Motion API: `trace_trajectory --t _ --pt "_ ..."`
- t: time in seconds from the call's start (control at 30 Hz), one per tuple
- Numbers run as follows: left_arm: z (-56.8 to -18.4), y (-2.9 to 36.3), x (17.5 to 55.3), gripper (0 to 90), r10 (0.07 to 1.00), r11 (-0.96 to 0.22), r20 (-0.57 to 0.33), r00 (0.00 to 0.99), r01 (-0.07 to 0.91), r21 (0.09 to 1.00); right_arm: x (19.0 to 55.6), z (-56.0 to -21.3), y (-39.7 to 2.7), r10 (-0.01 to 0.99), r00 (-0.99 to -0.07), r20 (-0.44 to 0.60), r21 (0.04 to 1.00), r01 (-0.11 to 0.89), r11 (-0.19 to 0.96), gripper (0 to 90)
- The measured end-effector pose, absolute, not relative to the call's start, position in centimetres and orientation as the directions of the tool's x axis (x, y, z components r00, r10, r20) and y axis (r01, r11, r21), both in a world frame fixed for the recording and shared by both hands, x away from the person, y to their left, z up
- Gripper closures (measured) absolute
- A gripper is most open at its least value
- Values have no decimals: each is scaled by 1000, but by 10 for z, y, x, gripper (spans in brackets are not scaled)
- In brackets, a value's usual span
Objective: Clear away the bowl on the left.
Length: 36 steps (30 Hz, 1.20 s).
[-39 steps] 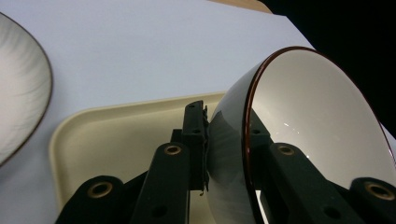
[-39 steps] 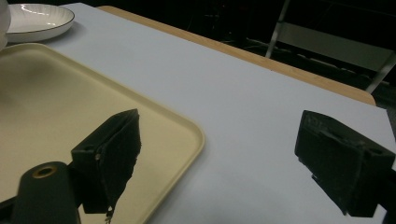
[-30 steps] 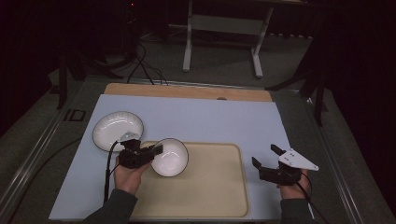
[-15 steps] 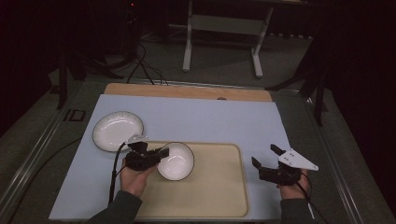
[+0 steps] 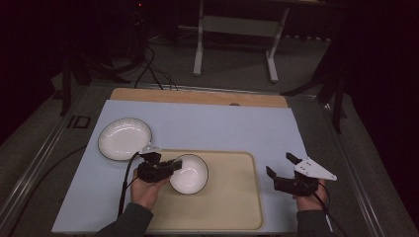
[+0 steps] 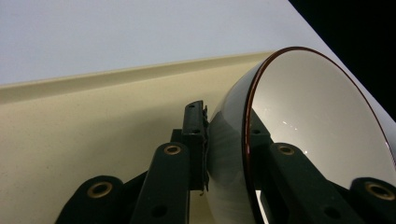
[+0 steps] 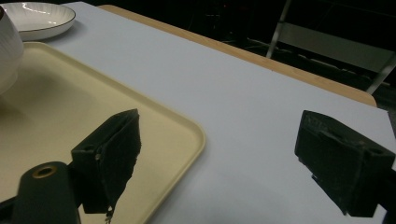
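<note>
Bench (image 5: pixel 222 126): a pale blue-grey mat covers it, with a wooden strip showing along the far edge.
Tray (image 5: pixel 232 197): cream, with rounded corners, it lies on the mat at my near edge, between my two hands. From my right gripper view its rim (image 7: pixel 187 126) runs just past my near jaw.
Plate (image 5: pixel 124 138): white with a thin dark rim, it sits flat on the mat just beyond the tray's far left corner, apart from everything I hold. It also sits in the far corner of my right gripper view (image 7: pixel 37 18).
Bowl (image 5: pixel 188 173): white inside, with a dark rim, it is over the left part of the tray, tilted so the opening faces partly sideways. In my left gripper view (image 6: pixel 308 126) the ribbed outer wall is to one side of the rim and the glossy inside to the other. Whether its base touches the tray I cannot tell.
Left gripper (image 5: pixel 163 169): my jaws are clamped on the bowl's rim, one jaw against the outer wall, the other inside.
Right gripper (image 5: pixel 281 167): held above the mat just right of the tray, jaws spread wide with nothing between them (image 7: pixel 219 163).
</note>
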<state>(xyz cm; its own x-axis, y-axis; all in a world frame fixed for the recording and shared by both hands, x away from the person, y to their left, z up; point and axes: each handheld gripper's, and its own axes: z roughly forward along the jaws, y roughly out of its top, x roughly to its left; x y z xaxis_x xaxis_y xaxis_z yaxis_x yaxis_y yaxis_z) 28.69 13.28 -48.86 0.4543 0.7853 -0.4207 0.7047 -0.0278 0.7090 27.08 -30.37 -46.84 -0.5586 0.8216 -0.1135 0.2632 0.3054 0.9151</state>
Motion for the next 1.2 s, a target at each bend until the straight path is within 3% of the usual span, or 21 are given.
trace_trajectory --t 1.2 --pt "-516 131 297 791 837 -74 -375 398 763 643 271 -468 -304 821 -561 -112 916 263 304 140"
